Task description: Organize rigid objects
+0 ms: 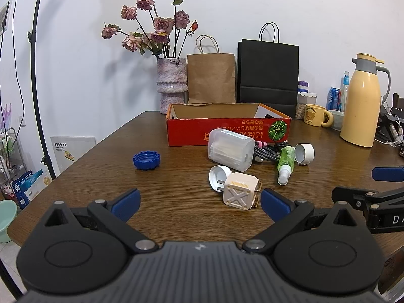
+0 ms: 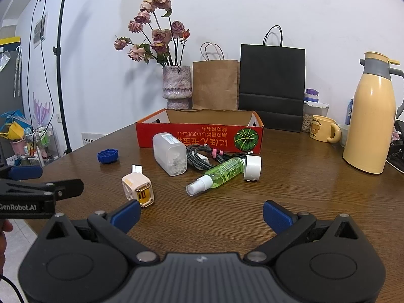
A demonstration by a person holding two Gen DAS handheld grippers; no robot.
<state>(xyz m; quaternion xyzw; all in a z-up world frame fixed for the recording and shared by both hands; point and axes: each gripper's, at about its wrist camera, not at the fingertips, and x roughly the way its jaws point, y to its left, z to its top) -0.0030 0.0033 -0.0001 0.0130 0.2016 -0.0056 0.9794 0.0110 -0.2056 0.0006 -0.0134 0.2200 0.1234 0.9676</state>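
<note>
Left wrist view: left gripper (image 1: 200,202) spread wide, holding nothing, low over brown worktop (image 1: 176,184). At 1 o'clock, just past the right blue pad, cream cube charger (image 1: 240,193) on its side, touching a white round cap (image 1: 218,178) at its 11 o'clock. Farther at 12 o'clock, clear cotton-swab box (image 1: 231,149) lying flat, close against the front wall of red cardboard box (image 1: 227,128). Braided cable bundle (image 1: 269,150) just right of the swab box; green spray bottle (image 1: 286,162) at 2 o'clock, nozzle toward the camera, white tape roll (image 1: 305,154) beside its far end. Blue ridged lid (image 1: 146,160) alone at 11 o'clock, well apart from the rest. Part of the other gripper at 3 o'clock.

Right wrist view: right gripper (image 2: 202,217) likewise spread, empty, above the worktop. Charger (image 2: 138,189) at 10 o'clock near the left pad; spray bottle (image 2: 217,175) at 12 o'clock, lying slantwise; tape roll (image 2: 252,168) touching its base; swab box (image 2: 169,153) and cable (image 2: 202,155) behind; red box (image 2: 199,135) open-topped beyond. Blue lid (image 2: 108,156) at 10 o'clock, farther out. Yellow thermos (image 2: 371,113) at 2 o'clock, yellow mug (image 2: 324,128) beside it. Vase of dried roses (image 2: 176,85), brown bag (image 2: 214,84) and black bag (image 2: 271,88) along the wall.
</note>
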